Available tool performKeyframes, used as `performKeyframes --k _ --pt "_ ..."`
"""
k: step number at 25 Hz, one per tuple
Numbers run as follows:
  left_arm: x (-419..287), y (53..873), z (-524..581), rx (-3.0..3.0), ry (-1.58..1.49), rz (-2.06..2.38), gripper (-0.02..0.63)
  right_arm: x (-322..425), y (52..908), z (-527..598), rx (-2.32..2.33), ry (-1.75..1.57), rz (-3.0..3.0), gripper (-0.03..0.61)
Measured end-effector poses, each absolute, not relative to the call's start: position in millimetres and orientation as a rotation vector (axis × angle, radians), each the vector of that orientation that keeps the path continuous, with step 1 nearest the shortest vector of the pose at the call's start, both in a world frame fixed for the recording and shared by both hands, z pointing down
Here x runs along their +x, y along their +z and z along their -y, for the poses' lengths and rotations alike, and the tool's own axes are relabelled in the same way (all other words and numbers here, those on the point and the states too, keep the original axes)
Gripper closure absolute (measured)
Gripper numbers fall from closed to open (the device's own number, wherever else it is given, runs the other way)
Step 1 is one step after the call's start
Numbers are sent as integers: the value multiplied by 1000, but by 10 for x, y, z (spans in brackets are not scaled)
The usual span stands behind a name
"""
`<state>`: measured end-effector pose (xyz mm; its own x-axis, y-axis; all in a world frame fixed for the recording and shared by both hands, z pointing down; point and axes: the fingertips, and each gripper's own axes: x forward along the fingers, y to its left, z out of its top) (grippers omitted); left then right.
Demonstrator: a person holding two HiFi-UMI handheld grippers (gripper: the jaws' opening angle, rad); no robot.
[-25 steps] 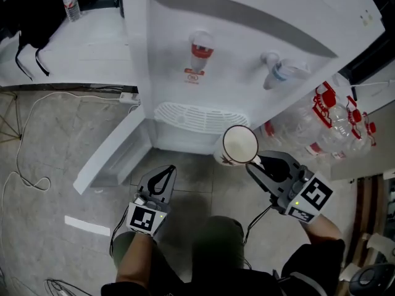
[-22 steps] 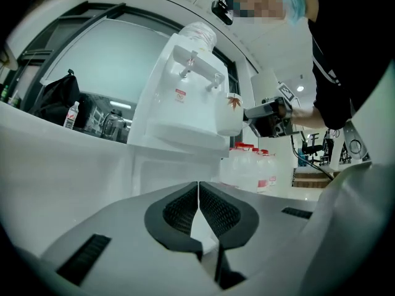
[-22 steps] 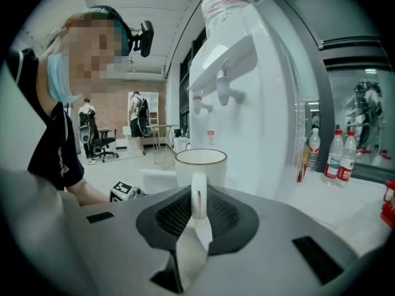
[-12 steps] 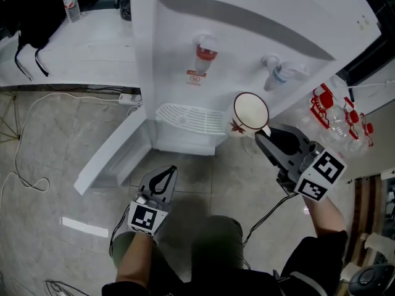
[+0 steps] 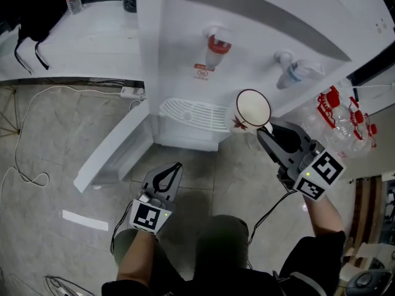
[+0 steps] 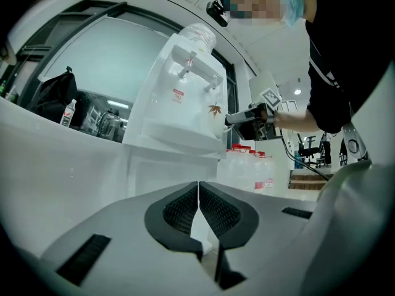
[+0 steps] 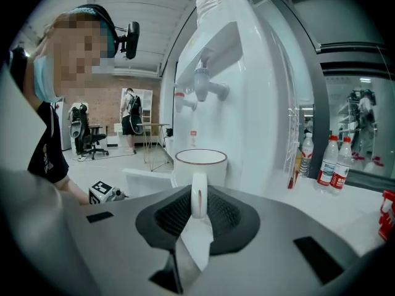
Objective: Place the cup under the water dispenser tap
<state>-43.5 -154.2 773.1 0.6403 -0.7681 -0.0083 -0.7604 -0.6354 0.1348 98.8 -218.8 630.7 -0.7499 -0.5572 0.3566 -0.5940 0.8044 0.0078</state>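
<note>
While in right claw [image 5: 265,132], cup handle [image 7: 198,195] half-hidden.

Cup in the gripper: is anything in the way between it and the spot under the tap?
No, nothing visible blocks it. The cup, held by its handle in the right gripper, hangs beside the right end of the drip tray. Only open air shows between it and the tray below the red tap and blue tap.

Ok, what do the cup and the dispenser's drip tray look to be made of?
The cup looks like glazed ceramic: glossy white, thin dark rim, leaf print, thick loop handle. The drip tray is probably moulded plastic: matte white with a slotted grille.
</note>
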Motion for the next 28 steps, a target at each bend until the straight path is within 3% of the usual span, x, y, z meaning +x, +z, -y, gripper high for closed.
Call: performKeyframes --k 3,6,11,18,28 --pt "-455 7691 1526 2723 -113 1288 592 1002 6305 2201 897 110 2653 491" --pt "-462 7630 1508 2700 -141 1294 592 996 6302 2199 914 73 2657 388" --pt "-384 7547 1423 2703 -135 1293 592 971 6292 2219 939 80 2672 380" --pt "-114 7557 1115 2804 112 1168 592 1188 5824 2064 1242 -53 2641 377" --pt "-189 6109 870 2821 200 1128 592 1330 4999 1574 1470 253 2639 377"
